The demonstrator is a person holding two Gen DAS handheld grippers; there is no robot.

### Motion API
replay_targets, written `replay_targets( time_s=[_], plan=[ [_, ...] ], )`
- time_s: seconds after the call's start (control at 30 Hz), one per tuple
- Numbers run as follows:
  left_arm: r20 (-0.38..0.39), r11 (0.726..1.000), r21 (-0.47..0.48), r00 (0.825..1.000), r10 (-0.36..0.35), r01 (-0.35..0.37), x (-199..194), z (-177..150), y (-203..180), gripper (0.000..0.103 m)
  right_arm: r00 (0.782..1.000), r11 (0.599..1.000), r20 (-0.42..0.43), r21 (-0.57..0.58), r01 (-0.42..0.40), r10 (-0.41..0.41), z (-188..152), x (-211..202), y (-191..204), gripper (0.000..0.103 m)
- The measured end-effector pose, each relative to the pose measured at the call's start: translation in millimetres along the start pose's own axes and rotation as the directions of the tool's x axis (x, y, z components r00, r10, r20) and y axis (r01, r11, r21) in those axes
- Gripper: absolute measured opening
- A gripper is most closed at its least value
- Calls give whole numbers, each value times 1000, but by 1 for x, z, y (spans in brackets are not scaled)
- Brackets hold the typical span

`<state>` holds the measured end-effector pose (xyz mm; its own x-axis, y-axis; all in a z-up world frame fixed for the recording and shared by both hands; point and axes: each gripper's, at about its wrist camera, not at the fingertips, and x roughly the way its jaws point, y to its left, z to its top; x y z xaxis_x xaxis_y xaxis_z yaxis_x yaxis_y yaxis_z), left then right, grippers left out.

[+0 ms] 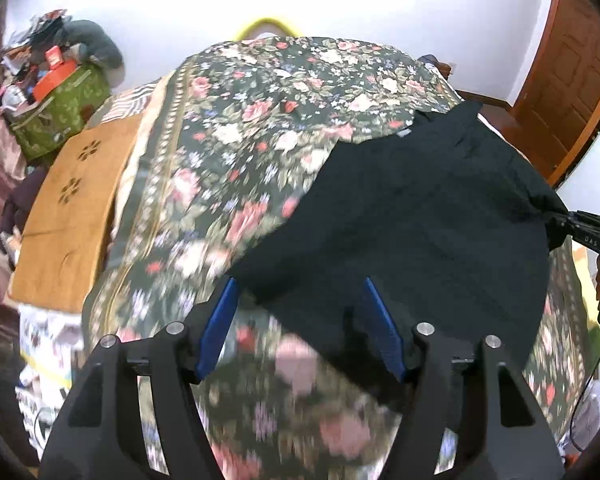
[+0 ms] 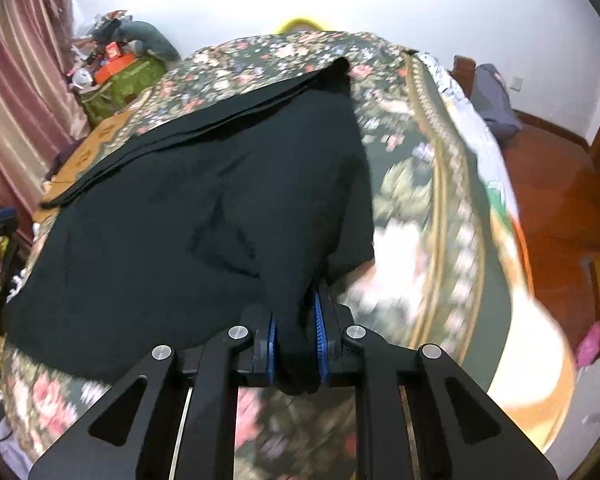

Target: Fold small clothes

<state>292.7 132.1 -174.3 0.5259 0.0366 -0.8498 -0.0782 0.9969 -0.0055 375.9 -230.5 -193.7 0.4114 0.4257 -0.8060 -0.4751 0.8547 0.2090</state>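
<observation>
A black garment (image 1: pixel 412 216) lies spread on a floral bedspread (image 1: pixel 260 128). In the left wrist view my left gripper (image 1: pixel 300 292) is open, its blue pads (image 1: pixel 220 324) wide apart just above the garment's near edge, holding nothing. In the right wrist view my right gripper (image 2: pixel 296 320) is shut on a bunched corner of the black garment (image 2: pixel 204 216), which stretches away across the bed with a folded edge along its far side. The right gripper also shows at the right edge of the left wrist view (image 1: pixel 584 228), clamped on the cloth.
An orange-brown cloth (image 1: pixel 76 208) lies at the bed's left side. A green bag with clutter (image 1: pixel 56 108) stands by the wall near a pink curtain (image 2: pixel 16 80). A wooden door (image 1: pixel 572 80) and red-brown floor (image 2: pixel 556 184) are at the right.
</observation>
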Motion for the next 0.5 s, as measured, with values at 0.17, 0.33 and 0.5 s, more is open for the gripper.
replay_targets(
  time_s=[0.17, 0.33, 0.5],
  plan=[
    [-40, 998, -32, 997, -61, 59, 53, 50, 2, 64, 999, 999, 29, 16, 37, -38, 36, 20, -15, 14],
    [-94, 982, -107, 982, -166, 156, 106, 78, -1, 64, 997, 998, 45, 29, 54, -56, 49, 32, -22, 15],
    [-97, 970, -103, 968, -231, 221, 130, 81, -9, 33, 1000, 998, 8, 51, 24, -24, 45, 26, -23, 32]
  ],
)
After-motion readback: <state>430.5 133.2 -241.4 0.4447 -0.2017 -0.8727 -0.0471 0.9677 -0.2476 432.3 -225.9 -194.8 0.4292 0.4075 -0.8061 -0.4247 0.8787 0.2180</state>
